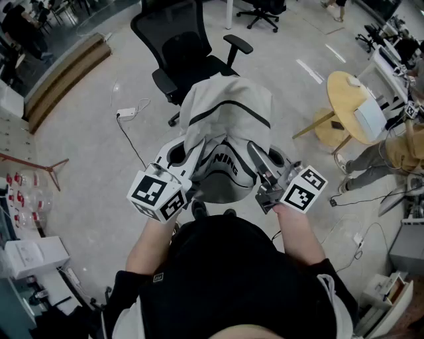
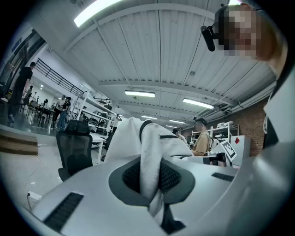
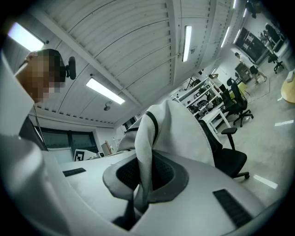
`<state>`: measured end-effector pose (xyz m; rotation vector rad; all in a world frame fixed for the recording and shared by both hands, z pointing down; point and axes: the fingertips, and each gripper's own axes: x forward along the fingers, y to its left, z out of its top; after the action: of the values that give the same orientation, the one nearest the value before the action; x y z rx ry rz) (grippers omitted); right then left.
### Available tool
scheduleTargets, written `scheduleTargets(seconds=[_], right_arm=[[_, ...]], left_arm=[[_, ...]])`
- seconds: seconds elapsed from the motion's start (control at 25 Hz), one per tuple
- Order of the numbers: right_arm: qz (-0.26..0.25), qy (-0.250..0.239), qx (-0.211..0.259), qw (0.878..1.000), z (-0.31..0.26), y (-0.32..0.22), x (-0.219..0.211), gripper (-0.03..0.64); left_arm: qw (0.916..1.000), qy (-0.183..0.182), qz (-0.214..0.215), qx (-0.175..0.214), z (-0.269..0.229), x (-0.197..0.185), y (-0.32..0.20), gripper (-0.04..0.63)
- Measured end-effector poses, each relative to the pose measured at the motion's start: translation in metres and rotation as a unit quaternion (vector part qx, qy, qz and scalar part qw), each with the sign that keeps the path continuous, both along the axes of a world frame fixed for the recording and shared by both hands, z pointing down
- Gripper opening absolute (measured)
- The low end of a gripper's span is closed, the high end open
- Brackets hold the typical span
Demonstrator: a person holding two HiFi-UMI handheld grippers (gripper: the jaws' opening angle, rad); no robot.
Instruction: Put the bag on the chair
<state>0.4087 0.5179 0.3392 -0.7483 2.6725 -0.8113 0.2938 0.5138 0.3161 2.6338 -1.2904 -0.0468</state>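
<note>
Bag (image 1: 228,119) over black chair (image 1: 179,46) — left gripper (image 2: 156,203), right gripper (image 3: 138,203) fingers clamped on its straps (image 2: 150,170); round table (image 1: 344,93) nearby

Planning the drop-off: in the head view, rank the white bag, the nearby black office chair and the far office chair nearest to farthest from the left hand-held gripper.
1. White bag: strap clamped in the left hand-held gripper.
2. Nearby black office chair: just beyond the bag.
3. Far office chair: top edge, right of centre.
</note>
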Motion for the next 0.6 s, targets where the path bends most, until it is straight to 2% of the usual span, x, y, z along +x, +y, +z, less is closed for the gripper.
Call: scheduleTargets(seconds=[0.6], right_arm=[[0.007, -0.012, -0.002, 1.000, -0.003, 0.009, 0.017, 0.032]], left_arm=[[0.9999, -0.002, 0.011, 0.009, -0.007, 0.017, 0.011, 0.026]])
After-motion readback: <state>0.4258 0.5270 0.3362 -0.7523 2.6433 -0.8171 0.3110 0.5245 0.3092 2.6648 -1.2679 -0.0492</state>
